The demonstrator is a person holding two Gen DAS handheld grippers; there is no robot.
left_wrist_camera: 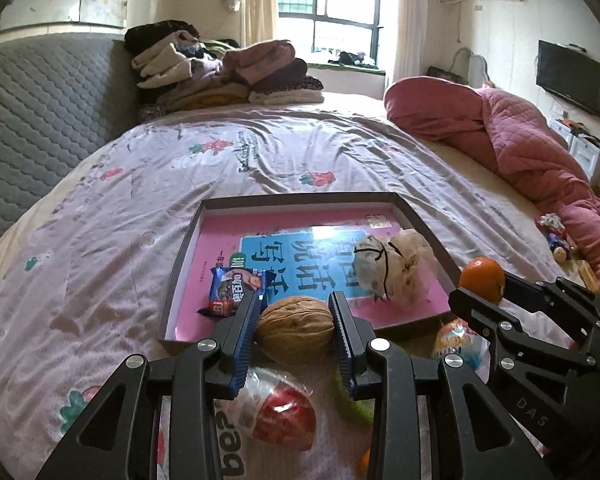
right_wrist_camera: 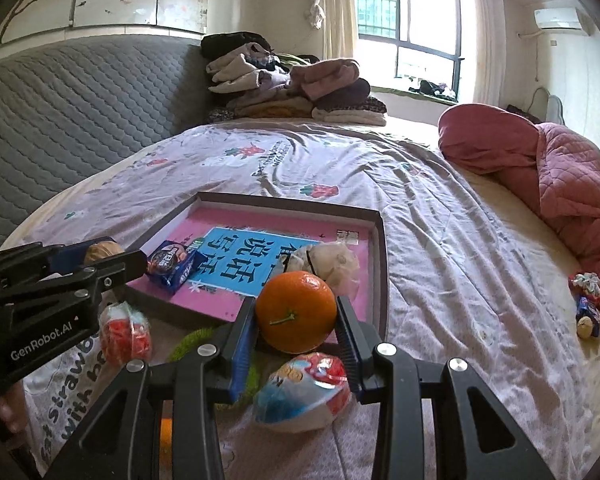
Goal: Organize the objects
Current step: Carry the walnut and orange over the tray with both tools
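- Left claw grips a walnut at the tray's near edge.
- Right claw clamps an orange above the bed.

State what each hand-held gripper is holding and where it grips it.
The left hand-held gripper clamps a walnut across its sides. The right hand-held gripper clamps an orange across its sides, stem facing the camera.
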